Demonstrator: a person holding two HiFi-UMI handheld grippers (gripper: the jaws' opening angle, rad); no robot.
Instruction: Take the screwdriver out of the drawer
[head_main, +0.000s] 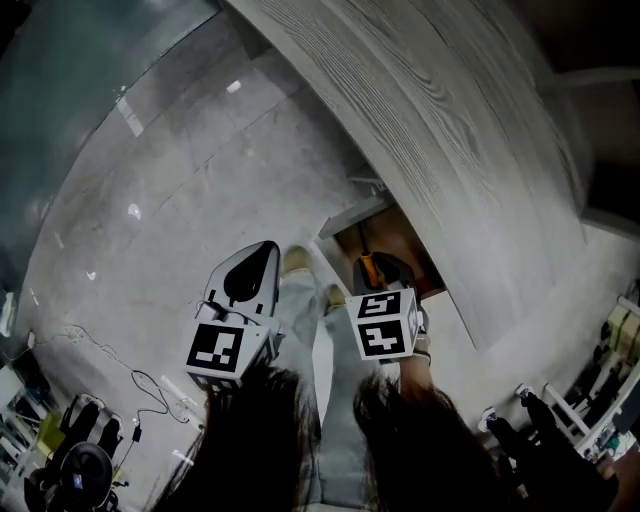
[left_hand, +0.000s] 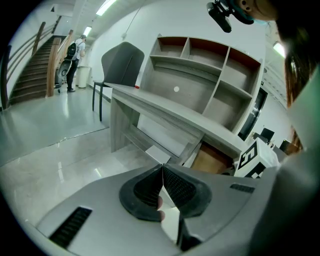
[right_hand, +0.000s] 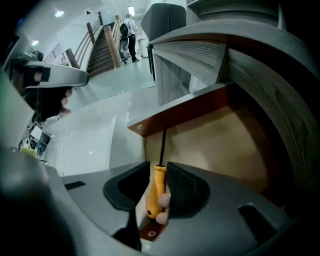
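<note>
Grey left claw (left_hand: 162, 172), grey right claw (right_hand: 159, 172), black ribbed pads (left_hand: 178, 187), white black-marked cubes (head_main: 218, 348), pale trousers (head_main: 300, 295)

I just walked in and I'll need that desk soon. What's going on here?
A person is working with a handheld gripper in each hand at the desk's open drawer. The right gripper is shut on the orange handle of the screwdriver, whose dark shaft points into the drawer. The tool is in hand but not yet clear of the drawer. The left gripper is idle, with its jaws together on nothing, held off to the side over the floor.
</note>
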